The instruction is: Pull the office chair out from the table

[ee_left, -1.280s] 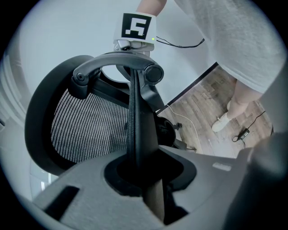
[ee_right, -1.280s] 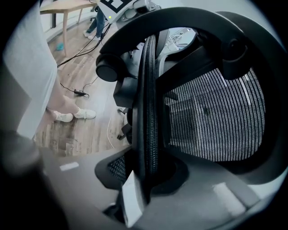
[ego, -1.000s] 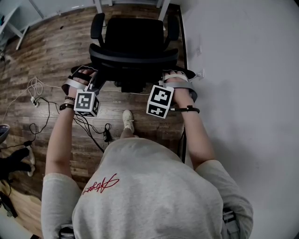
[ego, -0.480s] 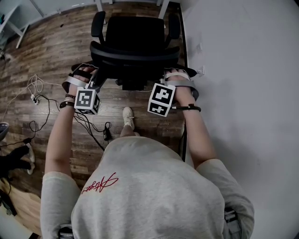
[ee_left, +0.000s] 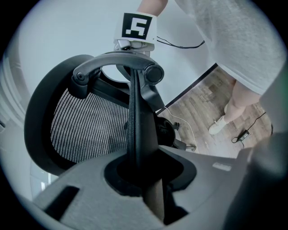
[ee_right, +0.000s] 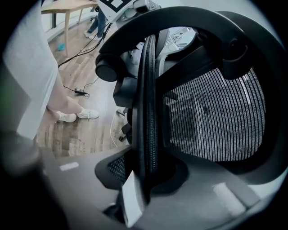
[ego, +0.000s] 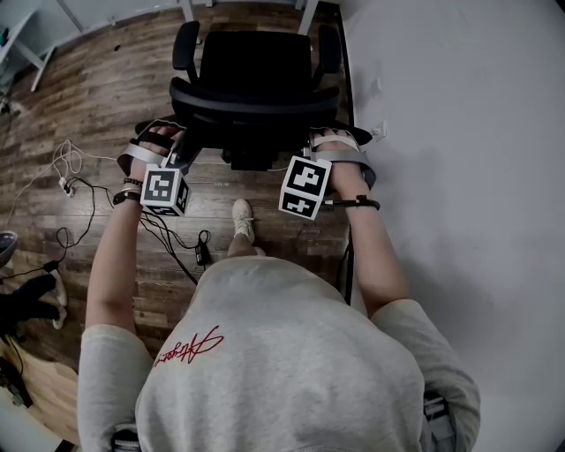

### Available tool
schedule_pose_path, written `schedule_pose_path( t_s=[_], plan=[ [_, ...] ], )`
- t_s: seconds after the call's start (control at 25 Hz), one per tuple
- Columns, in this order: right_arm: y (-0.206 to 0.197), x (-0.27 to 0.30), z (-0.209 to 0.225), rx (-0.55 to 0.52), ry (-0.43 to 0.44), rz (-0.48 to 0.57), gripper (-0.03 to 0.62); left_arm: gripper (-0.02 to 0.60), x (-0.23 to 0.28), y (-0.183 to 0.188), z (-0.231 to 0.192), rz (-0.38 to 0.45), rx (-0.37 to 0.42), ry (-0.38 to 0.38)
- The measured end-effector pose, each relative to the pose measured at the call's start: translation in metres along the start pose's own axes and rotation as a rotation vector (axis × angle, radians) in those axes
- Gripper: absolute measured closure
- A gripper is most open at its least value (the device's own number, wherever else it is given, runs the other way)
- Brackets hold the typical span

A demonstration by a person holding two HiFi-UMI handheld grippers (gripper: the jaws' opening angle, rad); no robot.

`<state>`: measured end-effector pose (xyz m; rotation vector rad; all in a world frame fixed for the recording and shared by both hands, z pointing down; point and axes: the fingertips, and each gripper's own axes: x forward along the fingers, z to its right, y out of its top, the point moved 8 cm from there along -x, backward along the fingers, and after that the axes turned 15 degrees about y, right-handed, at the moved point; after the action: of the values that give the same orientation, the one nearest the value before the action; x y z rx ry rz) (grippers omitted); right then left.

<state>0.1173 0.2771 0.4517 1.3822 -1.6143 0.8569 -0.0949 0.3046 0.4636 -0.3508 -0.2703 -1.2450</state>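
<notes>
**A:** What has changed since a second ago?

**B:** Hardly anything. The left gripper (ee_left: 137, 179) and the right gripper (ee_right: 146, 179) show a shade higher in the head view. Both keep their places on the chair's back, and neither pair of jaws has widened or narrowed.

**A:** Lay it out, biggest first.

**B:** A brown wood-plank floor (ego: 106, 88) fills the left and a plain white wall (ego: 459, 132) fills the right. The black mesh-backed office chair (ego: 256, 69) stands on the floor just beside that wall. Its back is turned to the person and its seat faces two white legs (ego: 187, 11) at the top edge.

**A:** And the person?

**B:** The person in a grey sweatshirt (ego: 282, 353) stands behind the chair, with both arms stretched to the backrest.

**A:** The grips?

**B:** The left gripper is clamped narrow on the left end of the backrest's black rim, which runs up from between its jaws. The right gripper holds the right end the same way, with mesh showing beside the rim.

**A:** Smaller things?

**B:** Black cables (ego: 168, 243) trail over the floor under the left arm. One white shoe (ego: 241, 225) shows between the arms, behind the chair.
</notes>
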Motion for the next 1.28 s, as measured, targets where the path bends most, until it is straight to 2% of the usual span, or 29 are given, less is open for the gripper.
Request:
schedule_pose_path(
  t_s=[0.92, 1.28],
  plan=[
    [-0.0015, -0.0088, -0.0005, -0.011, -0.018, 0.0, 0.498, 0.492, -0.0052, 0.004, -0.0041, -0.019, -0.012, 0.018],
    [-0.0024, -0.0069, -0.0052, -0.04, -0.1, 0.006, 0.498, 0.488, -0.0038, 0.006, -0.0055, -0.061, -0.041, -0.019]
  ],
)
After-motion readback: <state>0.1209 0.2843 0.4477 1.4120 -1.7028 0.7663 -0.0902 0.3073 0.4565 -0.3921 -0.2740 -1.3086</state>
